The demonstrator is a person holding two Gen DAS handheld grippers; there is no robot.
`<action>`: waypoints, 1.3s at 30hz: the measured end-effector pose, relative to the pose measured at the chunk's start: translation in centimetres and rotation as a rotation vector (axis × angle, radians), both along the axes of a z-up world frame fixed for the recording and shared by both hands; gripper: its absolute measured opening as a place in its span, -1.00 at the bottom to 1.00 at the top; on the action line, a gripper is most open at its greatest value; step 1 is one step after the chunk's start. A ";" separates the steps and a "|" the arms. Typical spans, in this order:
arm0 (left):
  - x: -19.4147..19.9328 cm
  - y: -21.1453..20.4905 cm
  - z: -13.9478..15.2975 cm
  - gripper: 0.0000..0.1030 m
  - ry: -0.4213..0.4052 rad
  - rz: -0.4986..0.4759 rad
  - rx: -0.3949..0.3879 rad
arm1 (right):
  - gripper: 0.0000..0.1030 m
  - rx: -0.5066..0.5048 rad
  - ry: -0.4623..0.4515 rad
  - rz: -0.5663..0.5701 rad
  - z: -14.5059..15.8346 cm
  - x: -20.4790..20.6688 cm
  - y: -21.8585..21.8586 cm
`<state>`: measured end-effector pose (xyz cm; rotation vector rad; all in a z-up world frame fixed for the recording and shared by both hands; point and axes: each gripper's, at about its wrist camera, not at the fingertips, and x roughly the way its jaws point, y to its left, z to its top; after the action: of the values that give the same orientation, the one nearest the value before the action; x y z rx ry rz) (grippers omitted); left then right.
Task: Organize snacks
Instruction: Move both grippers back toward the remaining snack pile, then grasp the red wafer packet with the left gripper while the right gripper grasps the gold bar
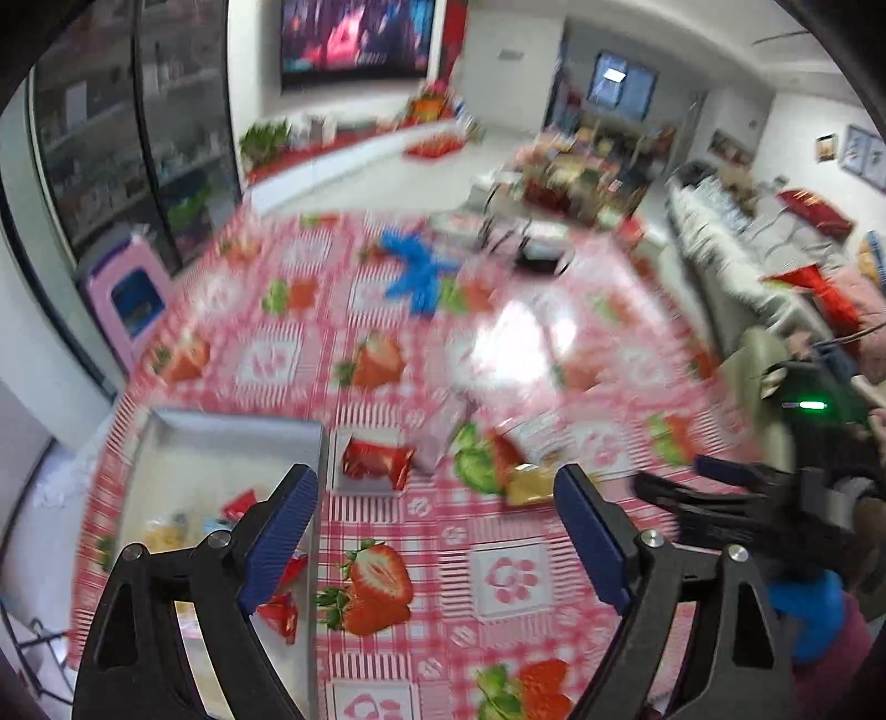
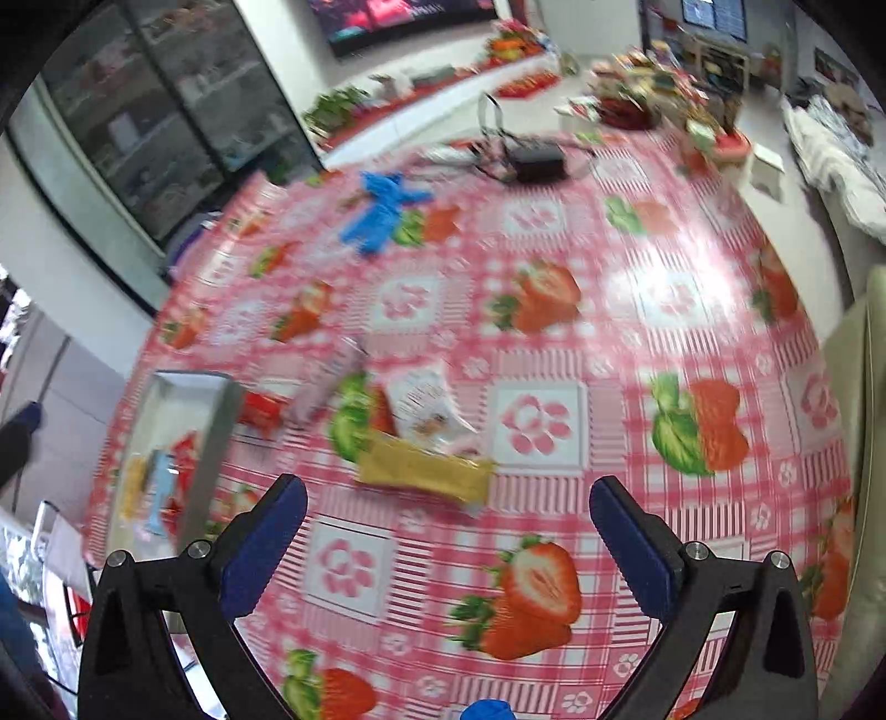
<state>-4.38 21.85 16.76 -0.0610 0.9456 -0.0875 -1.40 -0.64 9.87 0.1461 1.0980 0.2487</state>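
Left wrist view first — where are the snacks?

— Loose ones lie mid-table: a red packet (image 1: 377, 464) just beside the grey box (image 1: 232, 429), a pink packet (image 1: 440, 437) at its 3 o'clock, and a yellow packet (image 1: 529, 483) further toward 3 o'clock. More wrappers sit inside the box, at about 8 o'clock in the frame.

— And the tools?

— The left gripper (image 1: 437, 498) hangs spread wide with nothing between its blue pads, its left finger over the box. The right gripper (image 2: 448, 507) is likewise parted and empty, with the yellow packet (image 2: 426, 471) just beyond it toward 12 o'clock and a white packet (image 2: 423, 404) behind that.

— The surface?

— A pink checked tablecloth (image 2: 554, 354) with strawberries and flowers. A blue glove (image 2: 382, 213) lies toward 11 o'clock, a black device (image 2: 537, 158) with cables at 12 o'clock.

— The room?

— A glass-fronted cabinet (image 1: 127, 138) at 10 o'clock, a wall screen (image 1: 357, 39) at 12 o'clock, a pink stool (image 1: 130, 296) beside the table.

— Anything unclear?

— Motion blur smears everything; packet labels are unreadable, the box contents are partly hidden by the finger, and the far clutter cannot be identified.
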 end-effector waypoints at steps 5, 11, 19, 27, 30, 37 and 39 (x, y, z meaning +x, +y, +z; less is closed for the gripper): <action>3.7 -0.3 -6.5 0.74 0.029 0.021 0.043 | 1.00 -0.045 0.072 -0.032 -4.5 1.3 0.1; 7.1 -1.2 -11.4 0.74 0.047 0.000 0.111 | 1.00 -0.131 0.053 -0.064 -6.9 3.6 1.2; 8.7 -0.7 -15.8 0.74 0.136 0.006 0.085 | 1.00 -0.197 0.047 -0.060 -9.7 5.9 2.7; 2.3 -3.7 -16.9 0.74 0.088 -0.073 0.076 | 1.00 -0.268 0.013 0.044 -10.4 2.0 2.0; -0.5 -5.1 -16.6 0.74 0.089 -0.113 0.074 | 1.00 -0.260 0.022 0.057 -10.4 -0.1 0.6; -0.9 -2.5 -14.2 0.74 0.042 -0.031 0.079 | 1.00 -0.245 -0.033 0.077 -10.4 -4.0 -2.0; -0.2 -1.4 -13.9 0.74 0.042 -0.001 0.071 | 1.00 -0.241 -0.049 0.069 -10.4 -4.2 -1.9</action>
<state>-4.62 20.43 2.88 0.0035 0.9903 -0.0539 -5.62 -2.57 -0.49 -0.1122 1.0769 0.1784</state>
